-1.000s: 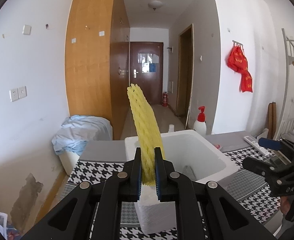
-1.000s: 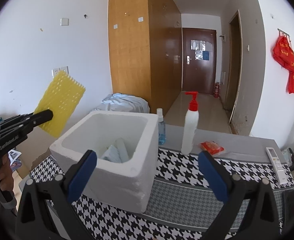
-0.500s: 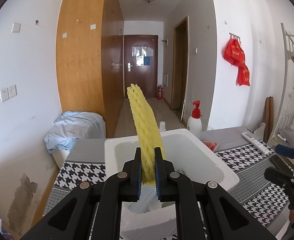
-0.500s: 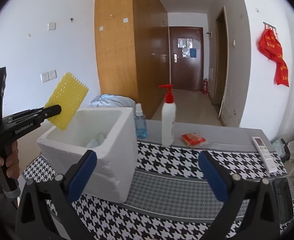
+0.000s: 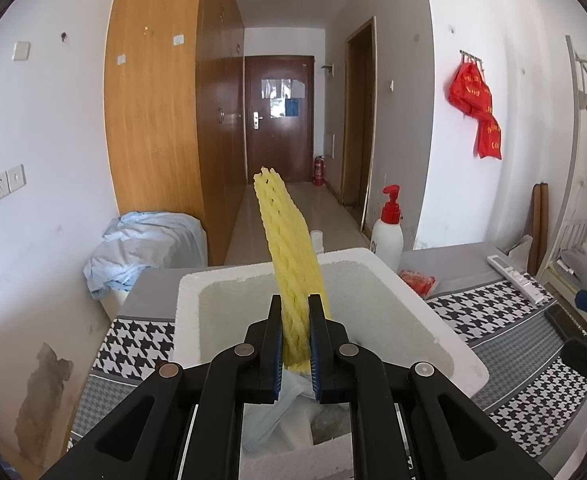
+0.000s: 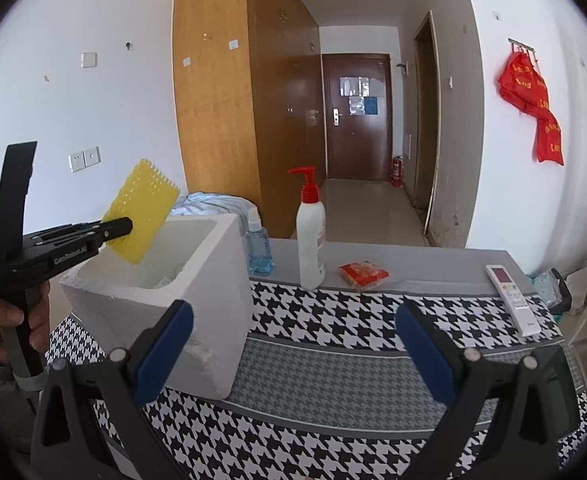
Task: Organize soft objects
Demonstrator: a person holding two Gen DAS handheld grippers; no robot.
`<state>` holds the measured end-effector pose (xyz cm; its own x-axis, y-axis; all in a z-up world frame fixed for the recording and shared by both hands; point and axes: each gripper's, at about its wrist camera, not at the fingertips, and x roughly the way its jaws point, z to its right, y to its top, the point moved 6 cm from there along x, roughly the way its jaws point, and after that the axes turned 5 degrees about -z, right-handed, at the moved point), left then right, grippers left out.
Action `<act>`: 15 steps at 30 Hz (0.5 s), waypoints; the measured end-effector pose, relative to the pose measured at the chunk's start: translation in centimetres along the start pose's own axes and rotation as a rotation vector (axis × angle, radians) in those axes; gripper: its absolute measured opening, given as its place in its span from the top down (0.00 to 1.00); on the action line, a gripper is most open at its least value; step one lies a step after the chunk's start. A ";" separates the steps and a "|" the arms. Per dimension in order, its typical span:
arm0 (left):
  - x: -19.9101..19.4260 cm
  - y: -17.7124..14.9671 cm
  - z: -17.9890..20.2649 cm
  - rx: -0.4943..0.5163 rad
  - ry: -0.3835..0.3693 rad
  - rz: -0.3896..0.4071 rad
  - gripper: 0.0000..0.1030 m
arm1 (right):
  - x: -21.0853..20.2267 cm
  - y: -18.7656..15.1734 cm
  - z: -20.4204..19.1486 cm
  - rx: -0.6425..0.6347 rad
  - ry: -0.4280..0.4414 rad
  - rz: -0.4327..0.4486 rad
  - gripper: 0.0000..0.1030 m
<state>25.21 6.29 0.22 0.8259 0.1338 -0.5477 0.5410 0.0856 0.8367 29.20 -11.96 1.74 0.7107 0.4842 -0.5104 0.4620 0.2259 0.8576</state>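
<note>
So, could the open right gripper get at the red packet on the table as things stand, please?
Probably yes: the right gripper is open and empty, and bare cloth lies between it and the red packet; the pump bottle stands off to one side.

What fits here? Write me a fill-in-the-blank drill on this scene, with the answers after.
1. The left claw is shut on a ____ foam net.
2. The net hangs over the white ____.
3. The right claw is ____ and holds nothing.
4. The pump bottle has a ____ top.

Missing words: yellow; box; open; red
</note>
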 end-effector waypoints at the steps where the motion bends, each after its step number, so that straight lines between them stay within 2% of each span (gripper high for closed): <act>1: 0.2 0.0 0.0 0.002 -0.001 -0.005 0.89 | 0.0 0.0 0.1 0.000 0.000 0.001 0.01; 3: 0.5 0.0 0.1 -0.001 0.001 -0.018 0.87 | -0.2 -0.1 0.2 0.000 -0.003 0.003 0.01; 4: 0.7 0.0 0.0 -0.002 0.009 -0.023 0.82 | -0.2 -0.2 0.3 0.000 -0.005 0.006 0.01; 5: 0.7 -0.1 0.0 -0.002 0.015 -0.025 0.67 | -0.3 -0.2 0.4 0.000 -0.005 0.008 0.01; 6: 0.8 -0.1 0.0 -0.005 0.020 -0.023 0.56 | -0.4 -0.2 0.4 0.001 -0.004 0.010 0.01; 7: 0.7 -0.1 0.0 -0.007 0.022 -0.017 0.35 | -0.4 -0.2 0.5 0.001 -0.004 0.011 0.01; 8: 0.4 -0.1 0.0 -0.008 0.033 0.002 0.20 | -0.5 -0.2 0.5 0.001 -0.005 0.014 0.01; 10: -0.3 0.0 0.1 0.002 0.056 0.040 0.11 | -0.5 -0.2 0.5 0.001 -0.002 0.017 0.01; 15: -1.0 0.0 0.3 0.005 0.050 0.054 0.02 | -0.7 -0.2 0.4 0.001 -0.002 0.019 0.01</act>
<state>24.46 5.86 0.75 0.8449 0.1871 -0.5011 0.4968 0.0724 0.8648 28.82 -12.71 1.89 0.7201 0.4869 -0.4944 0.4493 0.2158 0.8669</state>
